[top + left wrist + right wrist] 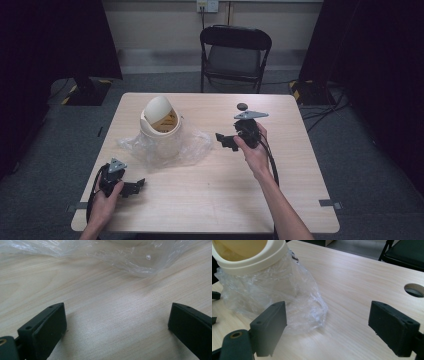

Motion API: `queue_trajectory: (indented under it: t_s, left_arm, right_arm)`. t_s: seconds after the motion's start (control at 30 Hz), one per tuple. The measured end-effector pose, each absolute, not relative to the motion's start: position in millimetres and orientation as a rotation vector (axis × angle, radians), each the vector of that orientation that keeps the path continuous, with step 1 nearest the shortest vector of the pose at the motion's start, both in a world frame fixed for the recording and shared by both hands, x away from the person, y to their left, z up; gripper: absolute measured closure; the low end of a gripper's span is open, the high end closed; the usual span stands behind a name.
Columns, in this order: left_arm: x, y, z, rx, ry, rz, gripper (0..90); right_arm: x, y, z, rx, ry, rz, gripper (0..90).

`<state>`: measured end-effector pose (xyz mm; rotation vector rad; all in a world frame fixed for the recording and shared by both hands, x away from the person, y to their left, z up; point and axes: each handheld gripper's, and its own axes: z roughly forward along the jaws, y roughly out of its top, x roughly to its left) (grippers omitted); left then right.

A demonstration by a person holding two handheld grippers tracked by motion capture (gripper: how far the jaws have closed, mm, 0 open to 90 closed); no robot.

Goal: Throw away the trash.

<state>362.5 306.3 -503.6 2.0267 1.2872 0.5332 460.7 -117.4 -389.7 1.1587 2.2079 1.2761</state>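
Meanwhile, both claws, left (134, 186) and right (226, 141), released beside bagged bin (160, 125).

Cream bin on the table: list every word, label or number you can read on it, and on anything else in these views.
No text can be read anywhere.
Cream bin: a yellowish label with dark marks inside its opening, too small and blurred to read.
Clear plastic bag, table, chair: no print seen.

Overhead light even on pale wooden surface (210, 195); room edges dark. Glare on crumpled clear plastic bag (140, 262). Near claws blurred.
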Motion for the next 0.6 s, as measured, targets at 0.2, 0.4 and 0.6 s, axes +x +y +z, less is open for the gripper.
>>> queue_trajectory:
  t_s: [0.2,0.4,0.6]
  left_arm:
    - [362.4,306.3,-503.6,2.026,1.287,0.533,1.2]
    - [362.4,306.3,-503.6,2.027,1.287,0.533,1.2]
    - [362.5,306.3,-503.5,2.027,1.287,0.533,1.2]
  right_arm:
    - [454.2,-135.5,-394.9,1.193,2.194,1.277,15.7]
    - [447.7,-152.6,-405.3,1.244,2.169,1.272,15.6]
    - [439.8,-168.1,-411.8,1.292,2.145,1.252,15.7]
